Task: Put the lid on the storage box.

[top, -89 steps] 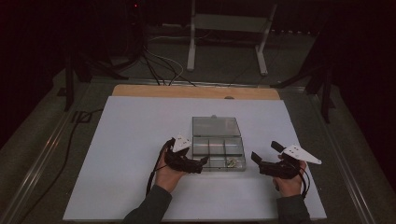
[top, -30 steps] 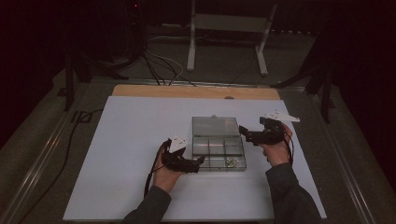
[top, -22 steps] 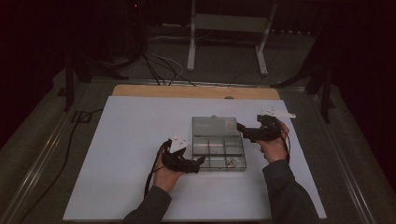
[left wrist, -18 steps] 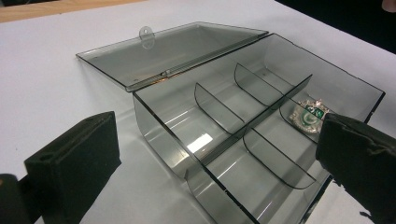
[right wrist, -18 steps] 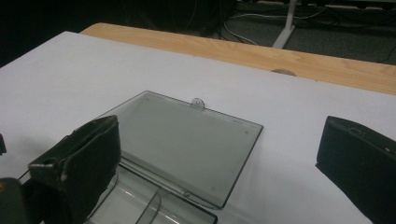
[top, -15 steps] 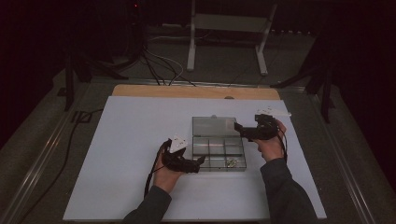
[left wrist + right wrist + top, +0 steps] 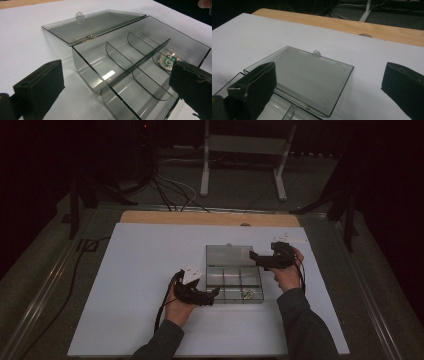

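clear compartment box on the white table sheet, lid thrown flat open behind it, tab at its far edge. right gripper poised over the lid's right end, jaws spread wide with nothing between; lid just ahead of and below the fingers, long axis crosswise to them, nearer this hand. left gripper low at the box's near-left corner, jaws parted, straddling the front wall. small metal trinket in a near-right cell. likely next: getting under the lid edge to swing it shut.
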`<act>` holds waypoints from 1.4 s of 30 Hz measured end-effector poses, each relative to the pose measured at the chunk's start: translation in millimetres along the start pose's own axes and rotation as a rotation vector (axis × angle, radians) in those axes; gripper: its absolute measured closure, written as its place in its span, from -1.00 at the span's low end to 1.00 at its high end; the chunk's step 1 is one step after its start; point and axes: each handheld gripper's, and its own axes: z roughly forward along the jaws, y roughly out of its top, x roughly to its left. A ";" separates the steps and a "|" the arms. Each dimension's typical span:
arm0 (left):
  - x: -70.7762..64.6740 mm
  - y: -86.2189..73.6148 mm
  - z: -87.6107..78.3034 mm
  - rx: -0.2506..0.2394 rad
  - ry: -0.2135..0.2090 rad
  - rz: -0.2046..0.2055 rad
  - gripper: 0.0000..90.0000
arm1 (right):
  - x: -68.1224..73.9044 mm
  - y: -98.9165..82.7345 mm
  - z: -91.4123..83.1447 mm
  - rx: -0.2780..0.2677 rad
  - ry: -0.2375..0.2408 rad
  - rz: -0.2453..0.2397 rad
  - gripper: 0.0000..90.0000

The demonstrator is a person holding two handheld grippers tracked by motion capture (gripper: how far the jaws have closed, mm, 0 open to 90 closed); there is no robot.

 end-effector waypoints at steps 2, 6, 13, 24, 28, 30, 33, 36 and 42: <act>-0.3 -0.7 0.5 0.001 0.010 0.001 -0.97 | 0.0 -0.6 2.3 0.001 0.004 -0.003 -1.00; 1.2 -3.7 1.0 0.003 0.042 -0.007 -0.88 | -0.8 -2.4 6.9 0.015 0.003 -0.002 -1.00; -2.5 -10.3 10.2 0.097 0.007 -0.021 -0.62 | -2.9 -5.0 15.3 0.033 -0.005 -0.002 -1.00; -0.6 -14.6 13.4 0.135 0.007 -0.040 0.05 | -4.3 -10.5 28.9 0.064 -0.002 0.016 -1.00; 1.3 -14.7 12.5 0.136 0.000 -0.050 0.16 | -6.1 -12.2 31.7 0.076 -0.002 0.030 -1.00; 0.1 -14.3 12.6 0.136 0.008 -0.046 0.17 | -8.7 -14.0 34.6 0.091 -0.010 0.056 -1.00; 0.1 -14.0 12.6 0.139 0.009 -0.043 0.17 | -11.2 -16.7 39.0 0.121 0.002 0.092 -1.00; -0.3 -13.6 12.8 0.143 0.015 -0.041 0.18 | -11.2 -20.1 44.3 0.160 0.013 0.101 -1.00; -0.8 -13.1 12.9 0.147 0.021 -0.039 0.19 | -11.7 -24.0 52.8 0.215 0.031 0.161 -0.74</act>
